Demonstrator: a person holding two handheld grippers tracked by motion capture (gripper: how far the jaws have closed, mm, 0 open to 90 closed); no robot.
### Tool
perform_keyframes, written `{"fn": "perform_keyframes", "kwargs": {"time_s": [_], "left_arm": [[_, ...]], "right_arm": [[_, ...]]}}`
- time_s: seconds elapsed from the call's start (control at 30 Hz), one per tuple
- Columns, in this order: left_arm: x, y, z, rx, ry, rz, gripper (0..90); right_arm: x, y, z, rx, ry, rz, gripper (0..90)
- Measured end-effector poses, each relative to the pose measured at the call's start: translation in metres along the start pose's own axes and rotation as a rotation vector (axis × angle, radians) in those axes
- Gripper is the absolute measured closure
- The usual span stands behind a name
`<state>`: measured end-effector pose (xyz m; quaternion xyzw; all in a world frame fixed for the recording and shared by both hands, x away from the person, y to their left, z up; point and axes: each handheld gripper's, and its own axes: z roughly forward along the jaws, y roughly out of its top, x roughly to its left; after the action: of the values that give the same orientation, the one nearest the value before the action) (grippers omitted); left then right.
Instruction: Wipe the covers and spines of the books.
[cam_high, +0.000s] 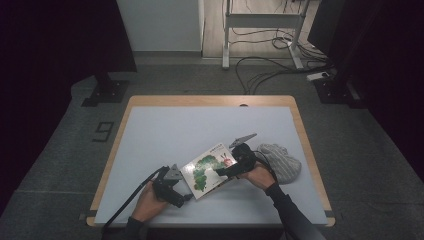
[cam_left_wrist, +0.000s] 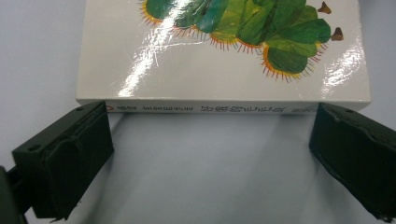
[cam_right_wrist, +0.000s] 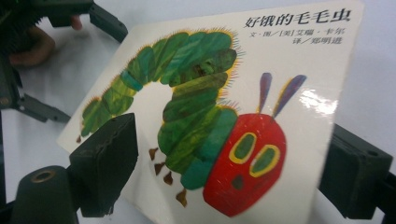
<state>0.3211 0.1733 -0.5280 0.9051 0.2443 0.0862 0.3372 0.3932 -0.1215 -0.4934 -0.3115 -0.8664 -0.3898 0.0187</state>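
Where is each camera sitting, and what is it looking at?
High view: above the person's side, looking forward and down on the table; both forearms, the left hand-held gripper and the right hand-held gripper show.
Left gripper view: rides the left hand-held gripper, facing the book spine between its open jaws.
Right gripper view: rides the right hand-held gripper, facing the caterpillar cover, one jaw above it, one below.
Shared: all three views show the book.
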Motion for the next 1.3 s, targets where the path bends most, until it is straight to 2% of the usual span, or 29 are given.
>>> {"fn": "perform_keyframes", "kwargs": {"time_s": [0.13, 0.23, 0.4, 0.6, 0.67, 0.83, 1.0, 1.3], "left_arm": [[0.000, 0.000, 0.000, 0.000, 0.000, -0.001, 0.0], [0.000, 0.000, 0.000, 0.000, 0.000, -0.003, 0.0], [-0.001, 0.000, -0.001, 0.003, 0.005, -0.011, 0.0], [0.003, -0.001, -0.005, 0.006, -0.014, -0.053, 0.0], [0.004, -0.001, -0.006, 0.012, -0.006, -0.067, 0.0], [0.006, 0.000, -0.007, 0.013, -0.014, -0.083, 0.0], [0.009, 0.002, -0.010, -0.014, -0.020, -0.112, 0.0], [0.011, 0.007, -0.015, -0.029, -0.027, -0.127, 0.0]], "right_arm": [[-0.003, 0.000, -0.004, 0.018, 0.023, -0.029, 16.1], [-0.003, 0.001, -0.006, 0.036, 0.021, -0.059, 23.7], [-0.001, 0.001, -0.008, 0.056, 0.010, -0.077, 28.7], [0.001, -0.001, -0.012, 0.064, -0.001, -0.100, 33.4], [0.001, -0.002, -0.013, 0.071, -0.003, -0.111, 34.2], [0.002, -0.007, -0.016, 0.076, -0.004, -0.114, 36.4], [0.002, -0.013, -0.019, 0.068, -0.002, -0.117, 39.4], [0.005, -0.022, -0.023, 0.063, -0.016, -0.130, 41.7]]}}
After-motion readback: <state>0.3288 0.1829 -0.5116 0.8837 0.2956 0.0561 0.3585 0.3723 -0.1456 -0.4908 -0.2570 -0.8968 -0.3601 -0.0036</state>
